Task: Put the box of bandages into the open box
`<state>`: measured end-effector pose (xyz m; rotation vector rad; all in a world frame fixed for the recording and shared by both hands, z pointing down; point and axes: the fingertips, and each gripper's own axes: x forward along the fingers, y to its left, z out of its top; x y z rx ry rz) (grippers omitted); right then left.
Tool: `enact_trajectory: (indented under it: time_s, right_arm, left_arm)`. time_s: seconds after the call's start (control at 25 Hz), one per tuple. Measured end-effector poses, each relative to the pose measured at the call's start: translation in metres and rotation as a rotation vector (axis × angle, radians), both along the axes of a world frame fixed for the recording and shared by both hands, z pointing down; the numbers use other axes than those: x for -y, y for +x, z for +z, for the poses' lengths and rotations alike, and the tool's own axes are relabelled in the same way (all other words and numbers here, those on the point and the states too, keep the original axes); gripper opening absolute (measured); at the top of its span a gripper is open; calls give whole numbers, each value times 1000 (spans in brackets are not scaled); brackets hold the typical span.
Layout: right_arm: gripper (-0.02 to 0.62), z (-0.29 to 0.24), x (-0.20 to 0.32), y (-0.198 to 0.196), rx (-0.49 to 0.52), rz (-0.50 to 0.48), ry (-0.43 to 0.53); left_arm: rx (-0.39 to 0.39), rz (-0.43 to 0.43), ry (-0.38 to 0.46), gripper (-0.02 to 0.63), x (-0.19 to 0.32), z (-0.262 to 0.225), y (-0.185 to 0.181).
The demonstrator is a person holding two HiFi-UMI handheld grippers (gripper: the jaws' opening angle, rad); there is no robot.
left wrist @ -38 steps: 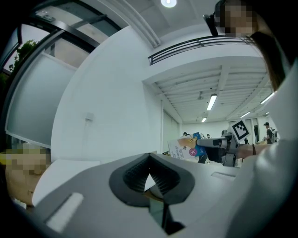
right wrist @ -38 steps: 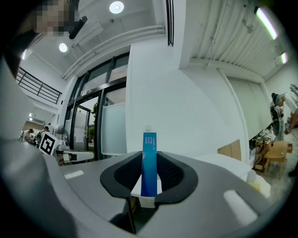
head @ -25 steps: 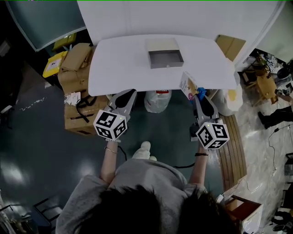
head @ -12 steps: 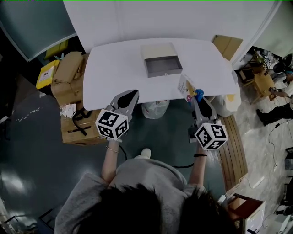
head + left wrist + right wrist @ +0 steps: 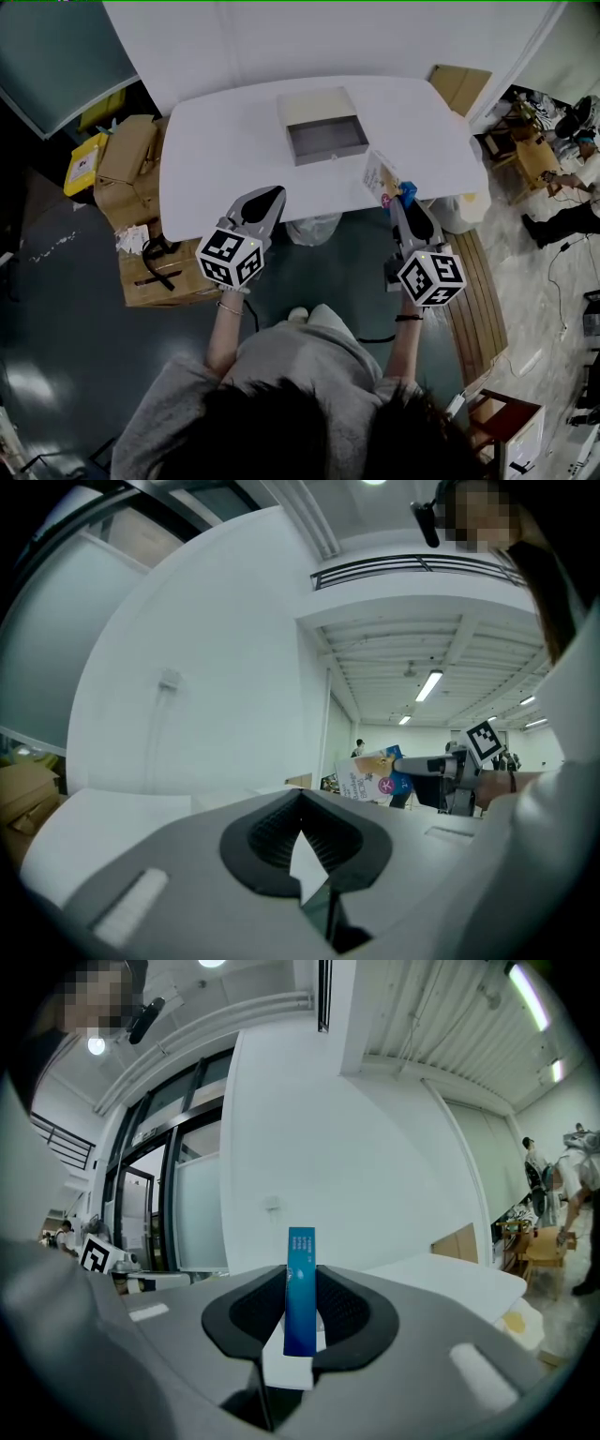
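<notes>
Two closed grippers here. The right gripper [image 5: 403,195] is pinching the box of bandages [image 5: 382,175] edge-up between its fingers, and the left gripper [image 5: 273,193] is shut on nothing. Since a second ago, both have moved forward over the white table [image 5: 216,150]. The open box [image 5: 326,141] is ahead-left of the right fingers, nearer now.

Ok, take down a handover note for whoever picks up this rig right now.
Right gripper: shut on the box of bandages, held over the near edge of the table.
Left gripper: shut, nothing between its jaws, at the table's near edge.
Open box: on the table, farther in, nothing in it.
Done: bandages picked up.
Left: carry them to the open box and release inside.
</notes>
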<state>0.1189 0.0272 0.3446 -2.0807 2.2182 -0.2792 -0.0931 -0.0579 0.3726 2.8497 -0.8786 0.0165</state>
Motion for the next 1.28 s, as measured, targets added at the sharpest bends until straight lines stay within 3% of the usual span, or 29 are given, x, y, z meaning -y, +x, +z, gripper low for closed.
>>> enact_trajectory:
  time_s: [0.44, 0.84, 1.28]
  right_arm:
    - [106, 6, 48, 39, 19, -56, -17]
    - [106, 7, 123, 70, 23, -190, -26]
    - [105, 12, 166, 83, 35, -305, -55]
  left_arm:
    - [3, -58, -21, -6, 41, 4, 32]
    - [-6, -174, -22, -6, 91, 1, 62]
    - [-8, -273, -39, -6, 113, 4, 75]
